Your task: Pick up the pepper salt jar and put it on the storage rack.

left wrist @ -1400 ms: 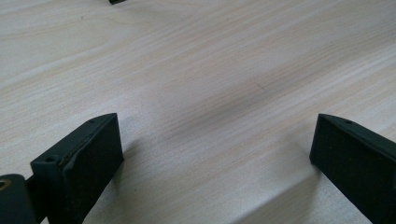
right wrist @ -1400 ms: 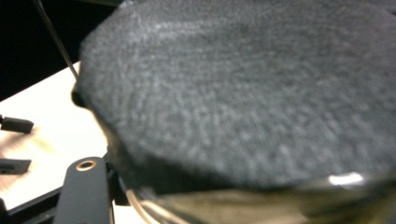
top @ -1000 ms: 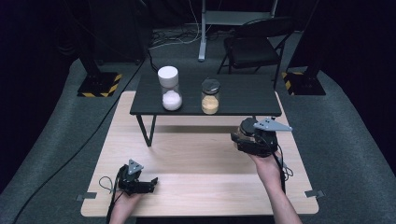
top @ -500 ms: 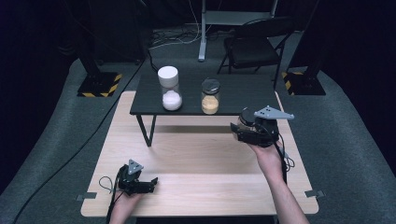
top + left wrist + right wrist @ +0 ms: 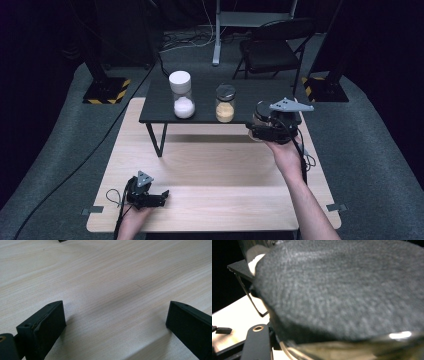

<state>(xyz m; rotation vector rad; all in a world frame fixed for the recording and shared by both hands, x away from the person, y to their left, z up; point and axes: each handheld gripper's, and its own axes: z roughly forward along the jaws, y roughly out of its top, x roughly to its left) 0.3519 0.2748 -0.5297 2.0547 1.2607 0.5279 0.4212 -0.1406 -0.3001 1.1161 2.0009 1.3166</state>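
Right now, held thing: a clear glass jar with a dark grey felt-like lid sits in the right gripper, lifted near the front right corner of the low black table; from above, the jar is mostly hidden behind the gripper body and its grey three-cornered plate.
Right jaws: closed tight on the jar; in the right gripper view the lid is blurred and so close that the pads and the jar's contents cannot be made out, only a glint of glass rim low in the frame.
Left gripper: rests on the pale wooden table near its front left edge, well apart from the jar.
Left jaws: spread wide, with bare wood grain between them in the left gripper view; both are cut off by the bottom edge.
Other jars: a tall clear jar with a white lid and white powder and a shorter clear jar with a dark lid and tan grains stand apart on the black table.
Surroundings: a black folding chair behind, half lost in the dark.
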